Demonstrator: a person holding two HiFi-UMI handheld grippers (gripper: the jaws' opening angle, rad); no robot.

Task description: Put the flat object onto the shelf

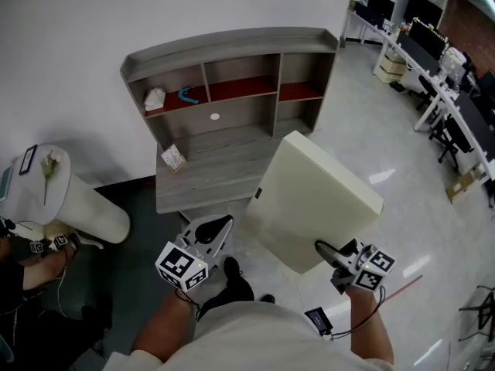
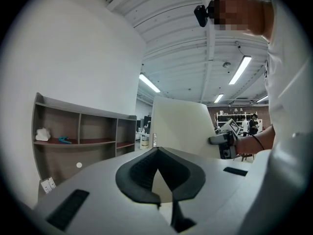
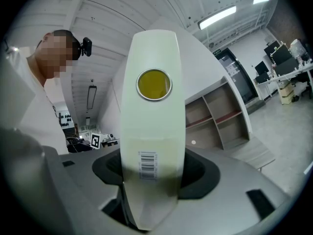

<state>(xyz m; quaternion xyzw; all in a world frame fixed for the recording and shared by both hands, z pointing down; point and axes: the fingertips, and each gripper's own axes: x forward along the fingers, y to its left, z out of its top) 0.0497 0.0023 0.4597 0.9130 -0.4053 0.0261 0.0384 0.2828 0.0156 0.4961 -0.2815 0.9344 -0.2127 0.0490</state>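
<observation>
The carry is in hand: the right claw grips the flat object, a cream panel, by its near edge and holds it tilted in the air over the floor, short of the shelf. The left claw is closed on nothing, just beside the panel's lower corner. The next move likely calls for closing the distance, levelling the panel and sliding it onto a broad surface, since the compartments look too narrow.

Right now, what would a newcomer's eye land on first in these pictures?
The big cream flat slab, clamped at its lower edge in the right gripper, fills the middle of the head view. Beyond it, a grey shelf unit with red-lined compartments stands against the white wall.
</observation>
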